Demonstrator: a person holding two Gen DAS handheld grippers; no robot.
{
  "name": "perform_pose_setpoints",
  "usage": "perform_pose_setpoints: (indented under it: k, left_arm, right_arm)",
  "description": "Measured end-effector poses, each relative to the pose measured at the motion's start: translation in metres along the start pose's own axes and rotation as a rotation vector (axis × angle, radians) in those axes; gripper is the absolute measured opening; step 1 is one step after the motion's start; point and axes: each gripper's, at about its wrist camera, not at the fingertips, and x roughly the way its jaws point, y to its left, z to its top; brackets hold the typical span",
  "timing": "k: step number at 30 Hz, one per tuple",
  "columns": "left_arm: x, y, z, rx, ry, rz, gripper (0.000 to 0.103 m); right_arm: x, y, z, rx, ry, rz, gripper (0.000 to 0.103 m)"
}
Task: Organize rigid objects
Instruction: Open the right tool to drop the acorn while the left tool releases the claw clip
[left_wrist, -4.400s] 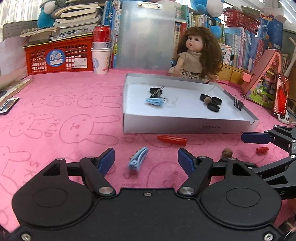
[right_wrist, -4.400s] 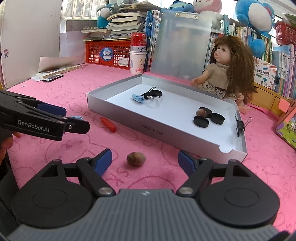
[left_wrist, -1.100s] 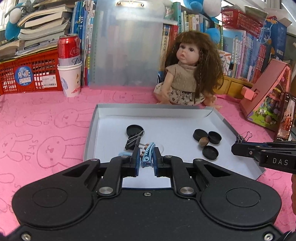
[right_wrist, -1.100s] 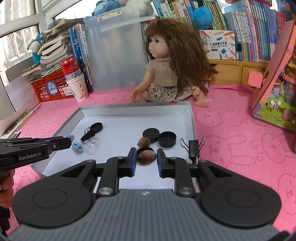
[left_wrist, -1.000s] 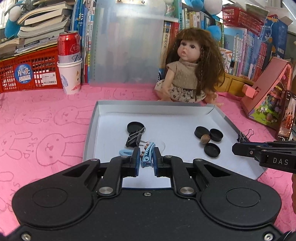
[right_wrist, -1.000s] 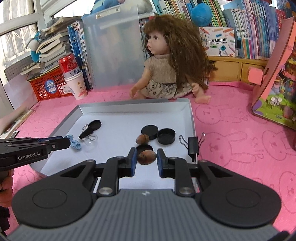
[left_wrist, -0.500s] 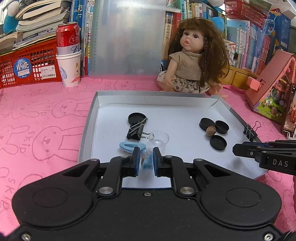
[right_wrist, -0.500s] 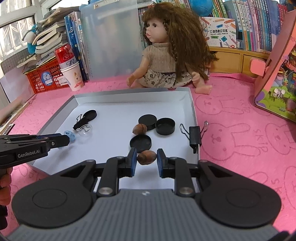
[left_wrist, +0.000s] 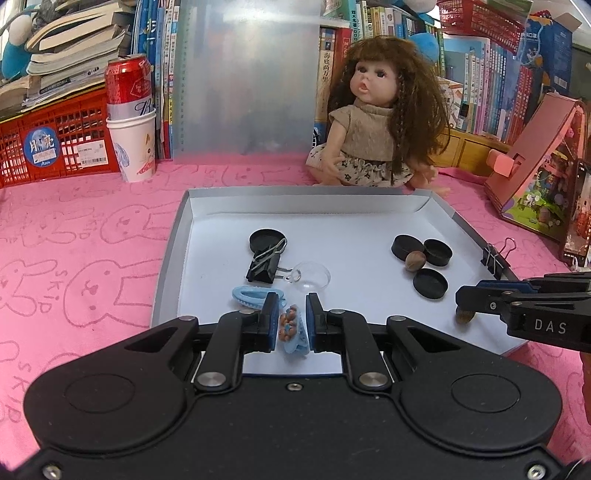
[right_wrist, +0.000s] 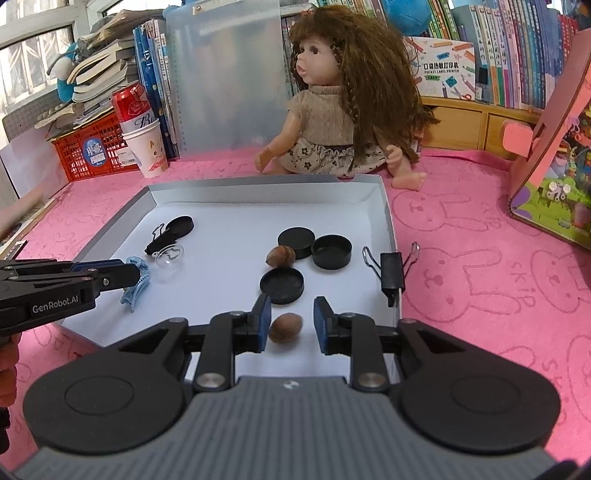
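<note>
Placing step: the right gripper (right_wrist: 291, 325) has its fingers parted around the nut (right_wrist: 285, 327) lying in the tray (right_wrist: 384, 206) at 6 o'clock. The left gripper (left_wrist: 291, 325) narrowly brackets the blue hair clip (left_wrist: 291, 330); whether it grips, I cannot tell. Next, both lift clear.

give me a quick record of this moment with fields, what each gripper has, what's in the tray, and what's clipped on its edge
left gripper: jaws narrow around the blue hair clip, a small gap showing on each side
right gripper: open, nut lying between the fingers
tray: holds three black caps, a second nut, a second blue clip, a clear dome
tray edge: binder clip on the right rim
</note>
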Motion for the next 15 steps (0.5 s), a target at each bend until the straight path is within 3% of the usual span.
perform_pose_setpoints:
  k: [6,9,15]
  left_arm:
    - [-0.008,-0.003,0.000,0.006,-0.009,-0.008,0.023]
    - [-0.015,-0.006,0.000,0.013,-0.021,-0.015,0.031]
    - [-0.033,-0.010,-0.004,0.018,-0.042,-0.046,0.044]
  right_arm:
    - [-0.007,0.002,0.000,-0.008,-0.019,0.000,0.052]
    - [-0.012,0.004,0.000,-0.012,-0.038,-0.004,0.065]
    - [-0.023,0.007,-0.001,-0.018,-0.061,-0.002,0.068]
